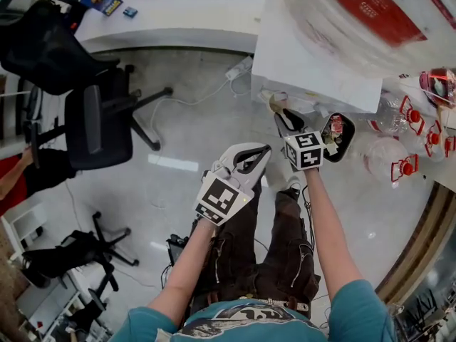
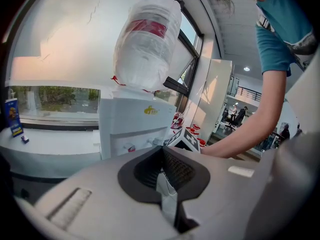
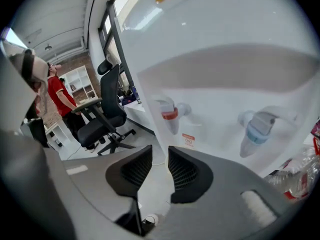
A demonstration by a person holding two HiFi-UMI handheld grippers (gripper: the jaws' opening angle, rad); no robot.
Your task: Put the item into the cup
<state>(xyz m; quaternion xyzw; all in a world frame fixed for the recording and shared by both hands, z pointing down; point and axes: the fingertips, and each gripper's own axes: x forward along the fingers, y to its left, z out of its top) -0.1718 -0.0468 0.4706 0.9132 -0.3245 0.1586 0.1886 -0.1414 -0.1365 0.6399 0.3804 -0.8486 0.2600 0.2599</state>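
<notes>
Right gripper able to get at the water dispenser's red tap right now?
Likely yes: the right gripper, jaws apart and empty, faces the red tap on the water dispenser with nothing in between.

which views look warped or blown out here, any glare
Head view: strong wide-angle bend, with a bright glare patch on the floor. Left gripper view: fisheye circle with black corners; the window backlights the scene. Right gripper view: same fisheye; the water dispenser front is washed out to near white.

Glossy grey floor (image 1: 178, 120); black office chair (image 1: 100, 123) stands beside a curved white counter (image 1: 171, 20); daylight enters through a wide window (image 2: 50, 96).
</notes>
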